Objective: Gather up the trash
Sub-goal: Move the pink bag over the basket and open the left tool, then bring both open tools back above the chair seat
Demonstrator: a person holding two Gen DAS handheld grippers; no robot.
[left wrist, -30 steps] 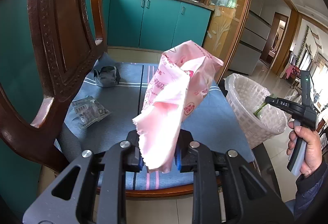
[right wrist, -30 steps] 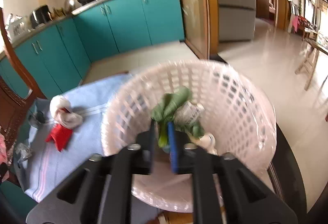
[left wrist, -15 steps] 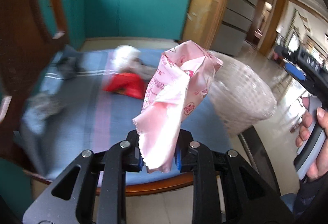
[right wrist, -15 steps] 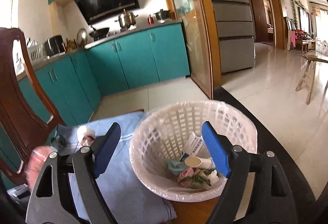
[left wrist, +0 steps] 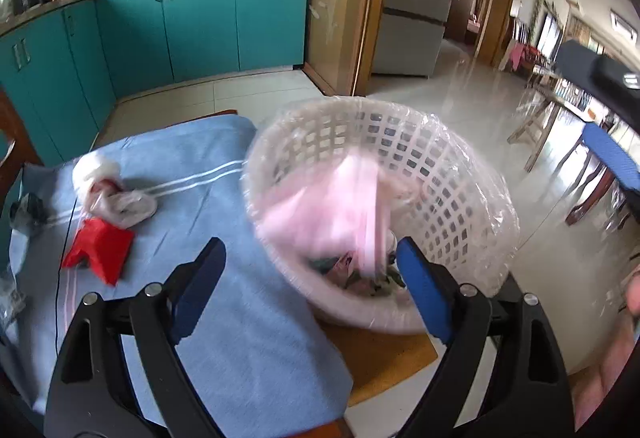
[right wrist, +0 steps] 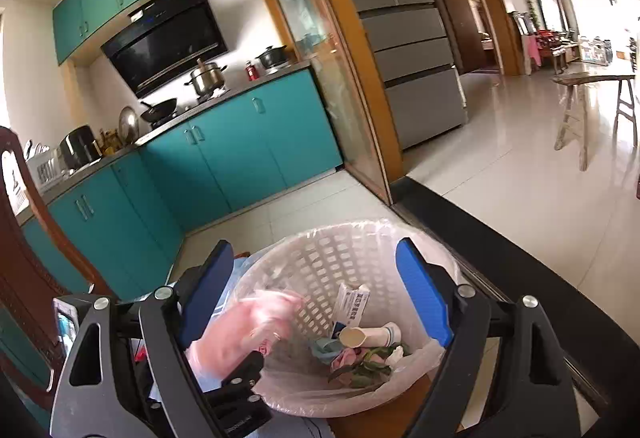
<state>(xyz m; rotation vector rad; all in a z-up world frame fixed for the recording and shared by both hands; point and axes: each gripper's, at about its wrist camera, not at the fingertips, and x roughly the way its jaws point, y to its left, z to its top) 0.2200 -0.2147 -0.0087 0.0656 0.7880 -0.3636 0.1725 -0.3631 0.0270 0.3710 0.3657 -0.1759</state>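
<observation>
The left gripper (left wrist: 308, 274) tilts steeply down over the white basket (left wrist: 448, 173), its jaws opening, and the pink wrapper (left wrist: 332, 209) drops free between them, blurred, into the basket just ahead. It looks light, thin and crumpled, so it should flutter rather than fall straight; a pinch on a bunched fold would hold such film best. The right gripper (right wrist: 316, 294) hangs released, holding nothing, angled gently down above the same basket. A red scrap (left wrist: 100, 250) lies on the blue cloth (left wrist: 240, 338), left of the left gripper
</observation>
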